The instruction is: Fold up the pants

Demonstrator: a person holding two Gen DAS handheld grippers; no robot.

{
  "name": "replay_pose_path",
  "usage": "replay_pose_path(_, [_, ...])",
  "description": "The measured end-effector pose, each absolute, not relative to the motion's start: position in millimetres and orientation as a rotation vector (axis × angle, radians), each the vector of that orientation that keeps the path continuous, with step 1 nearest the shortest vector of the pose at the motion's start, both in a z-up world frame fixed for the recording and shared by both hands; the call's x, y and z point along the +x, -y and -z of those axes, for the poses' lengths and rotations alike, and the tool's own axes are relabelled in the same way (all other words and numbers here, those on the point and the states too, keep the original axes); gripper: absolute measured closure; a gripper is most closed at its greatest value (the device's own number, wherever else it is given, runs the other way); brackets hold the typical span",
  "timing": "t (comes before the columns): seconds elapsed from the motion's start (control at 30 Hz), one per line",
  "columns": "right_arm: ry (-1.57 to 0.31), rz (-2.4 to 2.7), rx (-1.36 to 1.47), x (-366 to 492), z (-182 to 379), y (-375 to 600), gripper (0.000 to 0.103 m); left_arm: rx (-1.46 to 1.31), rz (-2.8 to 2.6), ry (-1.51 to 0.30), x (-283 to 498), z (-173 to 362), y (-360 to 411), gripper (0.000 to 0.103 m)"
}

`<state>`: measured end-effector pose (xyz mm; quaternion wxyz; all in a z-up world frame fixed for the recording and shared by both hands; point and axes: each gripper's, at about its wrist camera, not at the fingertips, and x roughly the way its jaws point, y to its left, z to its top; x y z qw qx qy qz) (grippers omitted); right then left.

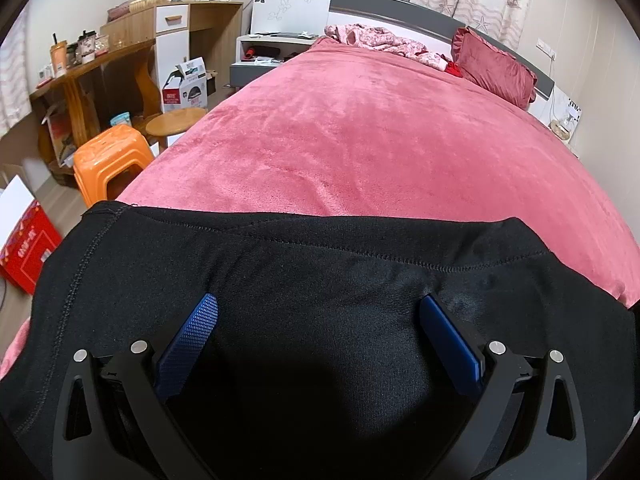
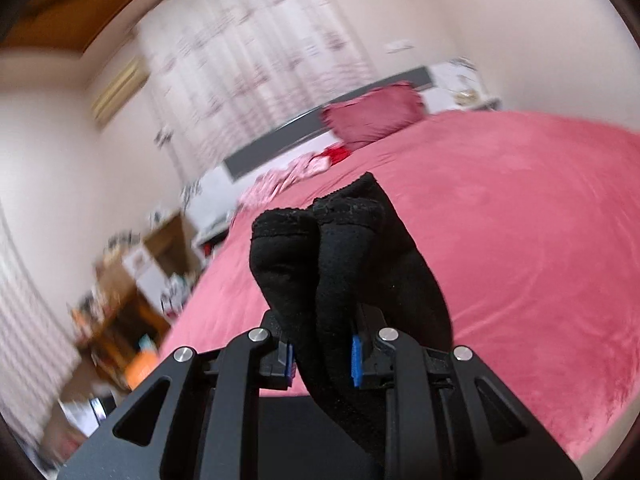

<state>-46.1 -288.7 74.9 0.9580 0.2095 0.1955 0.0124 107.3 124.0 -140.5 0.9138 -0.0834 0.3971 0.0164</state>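
Observation:
Black pants lie on the near edge of the pink bed, their stitched hem running across the left wrist view. My left gripper is open, its blue pads spread wide just over the black fabric. My right gripper is shut on a bunched end of the black pants, which stands up between the blue pads and is lifted above the bed. The right wrist view is motion-blurred.
A red pillow and crumpled pink clothes lie at the head of the bed. Left of the bed stand an orange stool, a round wooden stool, a wooden desk and a red box.

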Motion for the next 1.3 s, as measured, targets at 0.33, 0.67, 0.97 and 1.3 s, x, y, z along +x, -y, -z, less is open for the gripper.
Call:
replay_pose_path(0.33, [-0.592,-0.187,0.068,-24.3,-5.5,157.6,0.081,-0.176,-0.030,-0.815,107.6,139.7,-124.5,0.003])
replay_pose_path(0.67, [-0.847,-0.325,-0.253,-27.7,86.7,72.8,0.056,-0.178,-0.028,-0.814,106.8,139.2,-125.2,0.003])
replay_pose_path(0.97, [-0.760,-0.384,0.245,-14.0,54.6,150.1,0.019,-0.206,0.000,-0.805,101.3,131.6,-124.8,0.003])
replay_pose_path(1.3, [-0.676,0.006,0.321,28.2,74.4,248.1,0.065,-0.289,0.535,-0.881,84.9,103.4,-7.3,0.003])
